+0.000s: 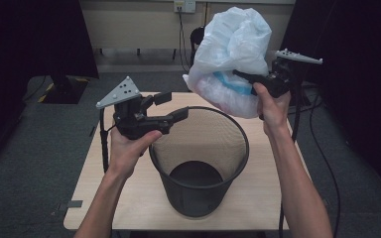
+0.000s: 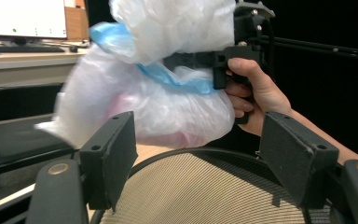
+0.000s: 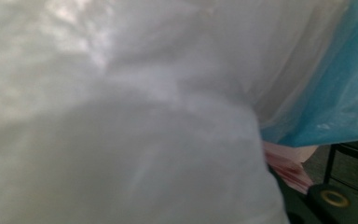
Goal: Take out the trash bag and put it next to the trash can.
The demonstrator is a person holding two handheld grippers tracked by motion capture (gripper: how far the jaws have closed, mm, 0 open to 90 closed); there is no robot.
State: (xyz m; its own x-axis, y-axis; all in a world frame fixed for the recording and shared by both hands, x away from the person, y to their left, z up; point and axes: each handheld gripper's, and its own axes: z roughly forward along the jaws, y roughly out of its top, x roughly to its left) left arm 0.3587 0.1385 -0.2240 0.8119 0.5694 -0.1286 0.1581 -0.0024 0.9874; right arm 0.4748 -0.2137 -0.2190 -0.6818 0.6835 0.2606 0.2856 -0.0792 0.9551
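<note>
One white bag (image 1: 230, 49), upper right, hung clamped in the right gripper (image 1: 245, 78); the left gripper (image 1: 171, 106) gaped wide beside one bin (image 1: 200, 163), centre.

1 mesh bin (image 1: 198, 163), 1 white plastic bag (image 1: 230, 54), 1 table (image 1: 263, 198), 2 grippers: left (image 1: 171, 106), right (image 1: 243, 78).

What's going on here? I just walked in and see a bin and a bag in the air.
A person works at a small wooden table with a handheld claw in each hand. The right claw is clamped on a bunched white plastic bag with a blue strip, holding it up above the far rim of a black mesh wastebasket. The left claw is open and holds nothing, hovering by the basket's near-left rim. The basket looks empty and unlined.
</note>
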